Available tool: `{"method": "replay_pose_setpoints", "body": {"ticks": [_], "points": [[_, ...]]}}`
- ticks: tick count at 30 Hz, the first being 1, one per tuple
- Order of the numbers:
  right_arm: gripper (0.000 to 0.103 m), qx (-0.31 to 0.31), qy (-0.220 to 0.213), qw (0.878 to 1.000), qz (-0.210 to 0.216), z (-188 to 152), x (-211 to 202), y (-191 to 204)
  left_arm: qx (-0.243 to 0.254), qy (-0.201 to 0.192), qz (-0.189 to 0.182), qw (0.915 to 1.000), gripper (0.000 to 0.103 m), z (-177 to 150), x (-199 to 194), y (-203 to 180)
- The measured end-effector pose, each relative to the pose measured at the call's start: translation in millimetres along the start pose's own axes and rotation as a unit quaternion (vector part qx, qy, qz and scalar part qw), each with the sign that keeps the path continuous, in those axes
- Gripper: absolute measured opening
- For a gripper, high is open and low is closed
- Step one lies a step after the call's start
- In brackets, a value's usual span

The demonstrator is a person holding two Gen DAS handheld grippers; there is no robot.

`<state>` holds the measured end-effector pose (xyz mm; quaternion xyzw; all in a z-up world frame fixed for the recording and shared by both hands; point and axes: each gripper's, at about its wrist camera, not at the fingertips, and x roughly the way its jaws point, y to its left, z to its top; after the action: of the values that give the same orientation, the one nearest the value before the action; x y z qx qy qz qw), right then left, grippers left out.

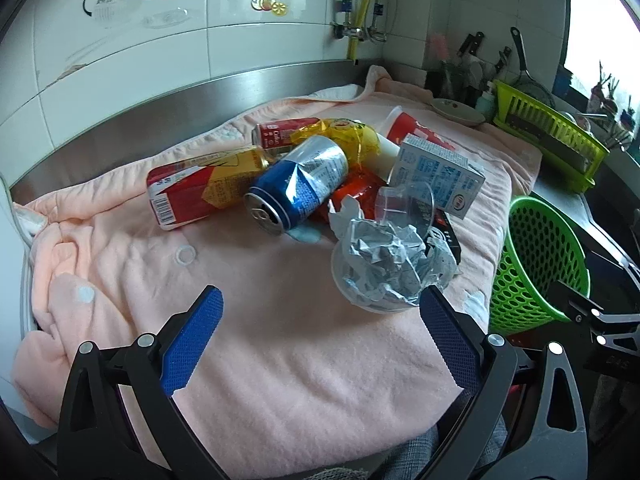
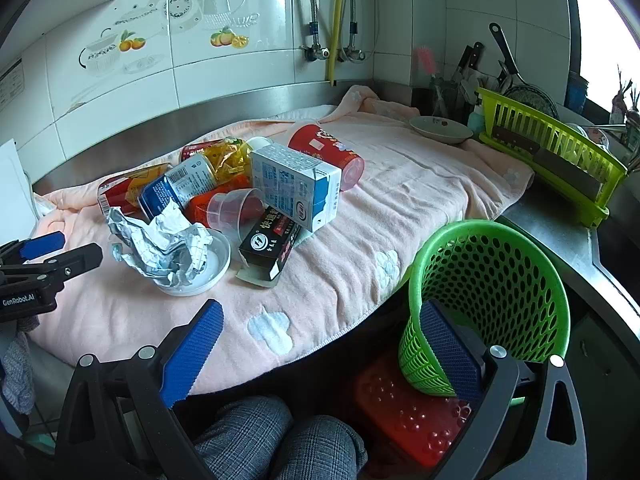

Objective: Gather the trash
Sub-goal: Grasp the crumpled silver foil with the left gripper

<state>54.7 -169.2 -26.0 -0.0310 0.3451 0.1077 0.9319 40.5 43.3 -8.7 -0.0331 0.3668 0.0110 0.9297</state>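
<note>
A pile of trash lies on a pink towel (image 1: 260, 320): a blue and silver can (image 1: 296, 186), a red and yellow can (image 1: 192, 190), a white and blue carton (image 1: 438, 176) (image 2: 298, 182), a red cup (image 2: 328, 152), a black box (image 2: 270, 244), and crumpled paper (image 1: 390, 264) (image 2: 160, 242) in a white dish (image 2: 218, 268). My left gripper (image 1: 320, 344) is open and empty, just in front of the dish. My right gripper (image 2: 320, 352) is open, with its right finger against the green mesh basket (image 2: 488, 292) (image 1: 540, 264) at the towel's right edge.
A steel backsplash and tiled wall run behind the towel. A green dish rack (image 2: 556, 148), a bowl (image 2: 440, 128) and hanging utensils stand at the back right. A red plastic stool (image 2: 404, 408) and the person's knees sit below the counter edge.
</note>
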Motion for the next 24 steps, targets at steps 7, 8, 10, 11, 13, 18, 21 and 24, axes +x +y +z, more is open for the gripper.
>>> {"method": "replay_pose_setpoints", "body": {"ticks": [7, 8, 10, 11, 13, 18, 21, 24], "points": [[0.096, 0.006, 0.007, 1.0, 0.004, -0.9, 9.0, -10.8, 0.012, 0.021, -0.022, 0.9995, 0.083, 10.1, 29.7, -19.1], [0.096, 0.007, 0.007, 1.0, 0.005, -0.9, 9.7, -11.9, 0.014, 0.025, -0.023, 0.9993, 0.081, 10.7, 33.4, -20.7], [0.096, 0.008, 0.007, 1.0, 0.006, -0.7, 11.0, -13.0, 0.016, 0.032, -0.029, 0.9989, 0.074, 12.0, 41.3, -23.4], [0.096, 0.009, 0.008, 1.0, 0.007, -0.7, 11.5, -13.4, 0.017, 0.037, -0.029, 0.9988, 0.072, 12.5, 45.6, -24.5], [0.095, 0.009, 0.009, 1.0, 0.009, -0.7, 12.7, -13.5, 0.018, 0.046, -0.036, 0.9981, 0.062, 13.2, 54.0, -25.3], [0.095, 0.004, 0.01, 1.0, 0.013, -1.2, 14.8, -11.2, 0.014, 0.055, -0.065, 0.9963, 0.033, 10.7, 62.8, -24.8], [0.095, 0.0, 0.007, 1.0, 0.017, 0.6, 14.6, -8.0, 0.014, 0.051, -0.07, 0.9962, 0.02, 9.5, 60.2, -23.8], [0.094, -0.004, 0.002, 1.0, 0.024, 3.9, 13.5, -4.4, 0.011, 0.042, -0.073, 0.9964, 0.018, 9.6, 51.6, -20.6]]}}
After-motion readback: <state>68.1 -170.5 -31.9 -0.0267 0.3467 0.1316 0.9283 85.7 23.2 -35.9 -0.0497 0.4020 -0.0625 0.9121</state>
